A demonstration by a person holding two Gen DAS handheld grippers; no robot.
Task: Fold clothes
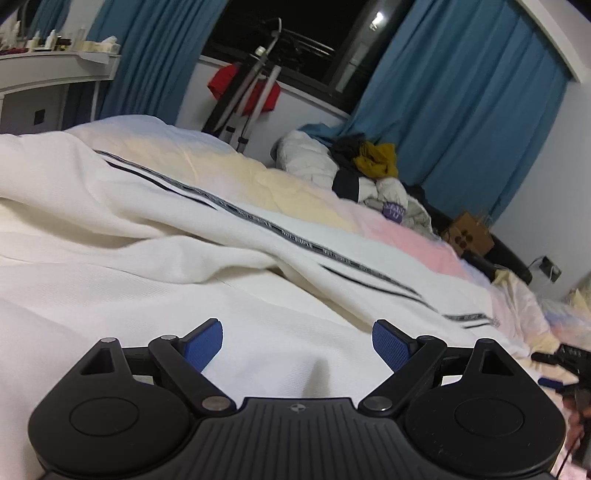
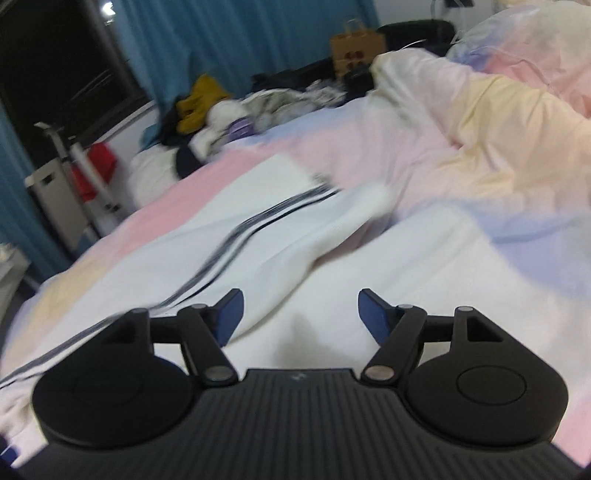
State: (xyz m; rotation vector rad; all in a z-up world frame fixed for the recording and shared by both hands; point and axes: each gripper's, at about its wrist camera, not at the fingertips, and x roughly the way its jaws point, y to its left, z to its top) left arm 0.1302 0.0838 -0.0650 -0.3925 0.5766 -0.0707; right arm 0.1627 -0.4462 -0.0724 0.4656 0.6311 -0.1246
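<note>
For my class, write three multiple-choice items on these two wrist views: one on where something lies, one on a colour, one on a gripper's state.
1. Where does the white garment with dark stripes lie?
A. on the bed
B. on a chair
C. on the floor

2. What colour are the curtains?
A. grey
B. blue
C. green

3. How does the left gripper stand?
A. shut on the garment
B. shut on nothing
C. open, holding nothing

Answers:
1. A, as it is spread over the pastel bedcover.
2. B, as blue drapes frame the dark window.
3. C, as its blue finger pads stand wide apart over white cloth.
</note>
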